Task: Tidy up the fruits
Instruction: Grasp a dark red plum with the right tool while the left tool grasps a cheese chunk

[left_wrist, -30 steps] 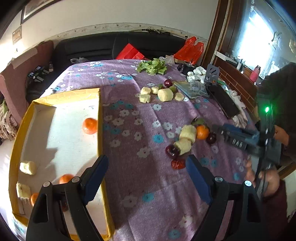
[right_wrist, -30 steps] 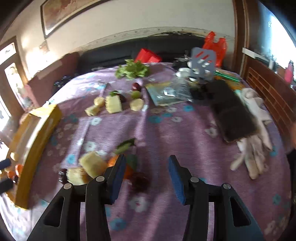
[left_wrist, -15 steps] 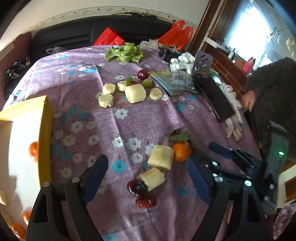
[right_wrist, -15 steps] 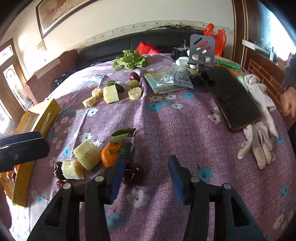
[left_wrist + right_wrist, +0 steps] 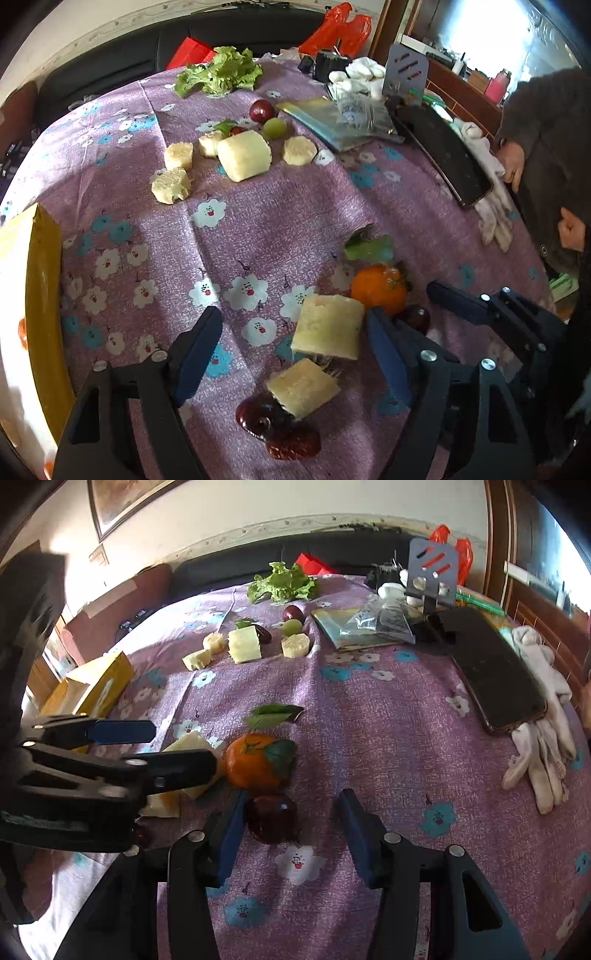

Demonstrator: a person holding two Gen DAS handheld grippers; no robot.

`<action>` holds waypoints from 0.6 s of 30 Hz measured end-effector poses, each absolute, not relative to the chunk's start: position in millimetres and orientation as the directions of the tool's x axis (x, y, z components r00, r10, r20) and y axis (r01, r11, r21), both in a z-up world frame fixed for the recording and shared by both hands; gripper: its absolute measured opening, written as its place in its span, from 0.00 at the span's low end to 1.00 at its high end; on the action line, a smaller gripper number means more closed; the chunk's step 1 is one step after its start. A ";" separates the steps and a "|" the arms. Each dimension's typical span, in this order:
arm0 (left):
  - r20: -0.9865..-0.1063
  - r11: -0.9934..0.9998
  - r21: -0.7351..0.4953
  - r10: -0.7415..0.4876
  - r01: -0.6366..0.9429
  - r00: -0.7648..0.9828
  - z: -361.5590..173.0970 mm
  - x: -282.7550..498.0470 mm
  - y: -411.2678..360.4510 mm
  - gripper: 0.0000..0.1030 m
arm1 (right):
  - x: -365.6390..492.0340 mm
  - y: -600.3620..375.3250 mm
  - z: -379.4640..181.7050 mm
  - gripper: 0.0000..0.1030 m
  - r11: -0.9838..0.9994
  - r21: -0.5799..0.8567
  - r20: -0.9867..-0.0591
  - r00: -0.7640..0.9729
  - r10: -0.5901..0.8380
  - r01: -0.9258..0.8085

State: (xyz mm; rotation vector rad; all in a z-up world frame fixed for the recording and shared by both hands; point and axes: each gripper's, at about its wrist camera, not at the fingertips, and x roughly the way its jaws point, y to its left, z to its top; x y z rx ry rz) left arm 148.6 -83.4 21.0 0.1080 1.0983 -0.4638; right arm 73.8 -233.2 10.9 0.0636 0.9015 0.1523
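**Closing in on the near fruit cluster from both sides**

Reaching down at the lower middle of the left wrist view, the left gripper (image 5: 295, 343) has its jaws narrowing around two pale fruit chunks, with no pad pressing yet. The larger chunk (image 5: 328, 326) lies just inside the right finger, its long axis slanting across the gap; the smaller chunk (image 5: 303, 387) sits lower, touching a dark red fruit (image 5: 258, 410). The yellow box (image 5: 44, 295) waits at the left edge, with bare cloth between. Right of the chunks lies the orange (image 5: 378, 290). In the right wrist view, the right gripper (image 5: 291, 823) stands spread, closing slightly, a dark plum (image 5: 271, 818) against its left finger and free cloth rightward.
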 end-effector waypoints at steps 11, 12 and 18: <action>-0.857 0.877 -0.147 -0.344 0.457 0.383 27.3 127.9 -92.8 0.36 | 71.5 -231.5 13.2 0.27 0.979 0.154 -0.786 0.585 0.202 -0.132; -0.850 0.878 -0.160 -0.355 0.451 0.390 31.1 126.3 -88.1 0.36 | 70.6 -233.4 14.0 0.27 0.978 0.165 -0.784 0.585 0.207 -0.125; -0.808 0.886 -0.214 -0.397 0.412 0.434 60.2 113.1 -51.6 0.36 | 66.6 -243.7 22.4 0.27 0.977 0.202 -0.781 0.590 0.206 -0.073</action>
